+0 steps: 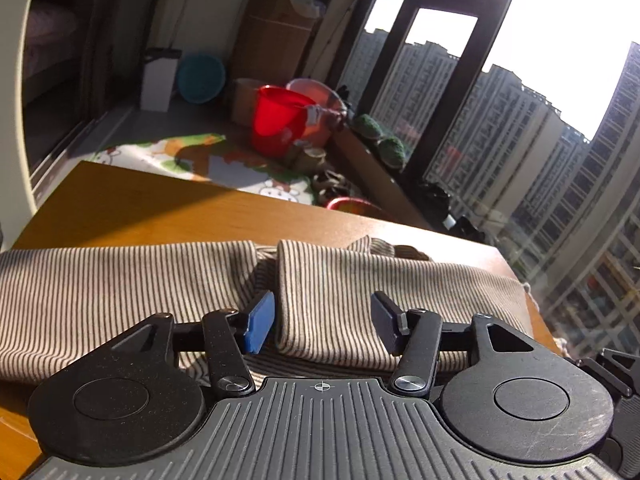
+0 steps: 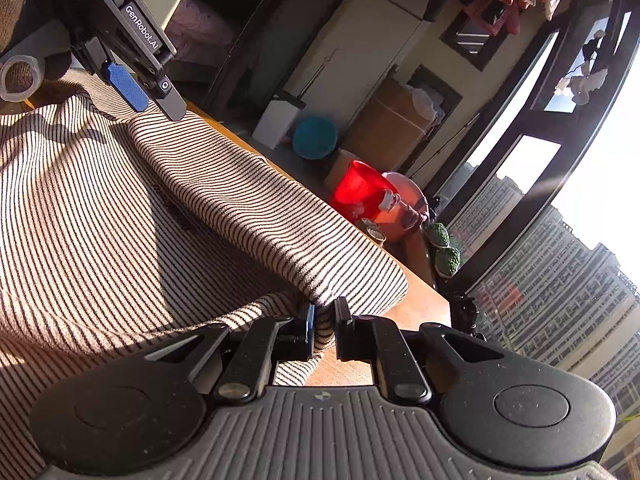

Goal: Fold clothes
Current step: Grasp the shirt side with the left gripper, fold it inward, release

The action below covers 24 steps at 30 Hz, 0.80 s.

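A beige shirt with thin dark stripes [image 1: 120, 292] lies spread on the wooden table [image 1: 140, 208]. In the left wrist view my left gripper [image 1: 324, 322] stands open just over it. A folded-over flap of the shirt [image 1: 340, 300] lies between its blue pads [image 1: 262, 322], which do not press on the cloth. In the right wrist view my right gripper [image 2: 324, 316] is shut on a bunched fold of the shirt [image 2: 240, 208] near the table's corner [image 2: 416, 308]. The left gripper [image 2: 152, 96] hangs over the shirt's far side at the top left.
The table ends just past the shirt, with the floor below. On the floor are a red bucket [image 1: 280, 120], a teal basin [image 1: 200, 78], a patterned mat [image 1: 192, 160] and a cardboard box [image 1: 276, 40]. Tall windows run along the right. A tape roll [image 2: 18, 76] sits by the shirt.
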{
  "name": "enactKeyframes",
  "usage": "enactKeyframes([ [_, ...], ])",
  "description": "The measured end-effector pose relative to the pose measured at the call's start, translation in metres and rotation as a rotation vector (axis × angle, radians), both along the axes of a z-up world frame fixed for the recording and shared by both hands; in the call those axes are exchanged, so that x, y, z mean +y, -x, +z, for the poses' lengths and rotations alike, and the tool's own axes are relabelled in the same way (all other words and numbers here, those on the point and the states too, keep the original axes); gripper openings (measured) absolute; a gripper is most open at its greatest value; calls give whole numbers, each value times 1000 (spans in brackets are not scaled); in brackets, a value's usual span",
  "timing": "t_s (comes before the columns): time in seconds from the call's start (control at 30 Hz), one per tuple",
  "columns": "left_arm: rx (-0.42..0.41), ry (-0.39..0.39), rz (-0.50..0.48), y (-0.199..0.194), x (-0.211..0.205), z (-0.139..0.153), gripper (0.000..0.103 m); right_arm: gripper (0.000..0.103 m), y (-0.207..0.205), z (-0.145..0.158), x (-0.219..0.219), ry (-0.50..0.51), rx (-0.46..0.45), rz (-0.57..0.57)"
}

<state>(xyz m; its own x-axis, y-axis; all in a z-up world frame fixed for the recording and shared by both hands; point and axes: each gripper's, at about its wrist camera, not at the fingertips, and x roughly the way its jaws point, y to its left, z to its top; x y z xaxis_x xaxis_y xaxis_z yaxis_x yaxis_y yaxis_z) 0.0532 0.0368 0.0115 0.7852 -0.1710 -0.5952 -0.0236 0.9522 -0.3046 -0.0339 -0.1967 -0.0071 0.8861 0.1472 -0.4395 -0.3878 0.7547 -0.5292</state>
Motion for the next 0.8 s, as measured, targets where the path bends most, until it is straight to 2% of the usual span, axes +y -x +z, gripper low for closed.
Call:
enactKeyframes([
  [0.07,15,-7,2,-8,-3,-7,61,10,1,0,0,-4,-5,-7],
  [0.13,30,-13,-5,-15,-7,-14,52,12,2,5,-1,-39,3,-32],
  [0.17,21,-36,-7,-16,-10,-15,43,16,3,9,-2,-72,13,-38],
  [0.2,7,-65,-9,-16,-13,-17,30,26,4,13,-3,-104,23,-41],
  [0.23,-6,-94,-10,-16,-15,-18,20,35,5,17,-4,-137,34,-44],
  [0.27,-11,-95,-8,-16,-15,-17,7,50,6,19,-3,-150,38,-41],
  [0.3,-13,-88,-5,-15,-13,-16,8,57,8,19,-2,-158,40,-38],
  [0.37,-34,-84,8,-10,-10,-12,7,58,11,16,2,-116,36,-25],
  [0.43,-108,-107,23,7,-5,0,7,60,15,12,2,-99,38,-13],
  [0.53,-201,-153,58,33,1,14,7,64,21,15,-2,-133,51,-12],
  [0.6,-185,-154,62,35,8,13,7,64,23,19,-5,-160,52,-19],
  [0.67,-129,-134,63,27,14,5,9,64,19,24,-6,-182,52,-27],
  [0.77,-64,-87,81,21,24,-7,15,64,21,41,-19,-406,177,-25],
  [0.8,-61,-61,89,25,29,-6,17,70,23,44,-29,-525,235,-17],
])
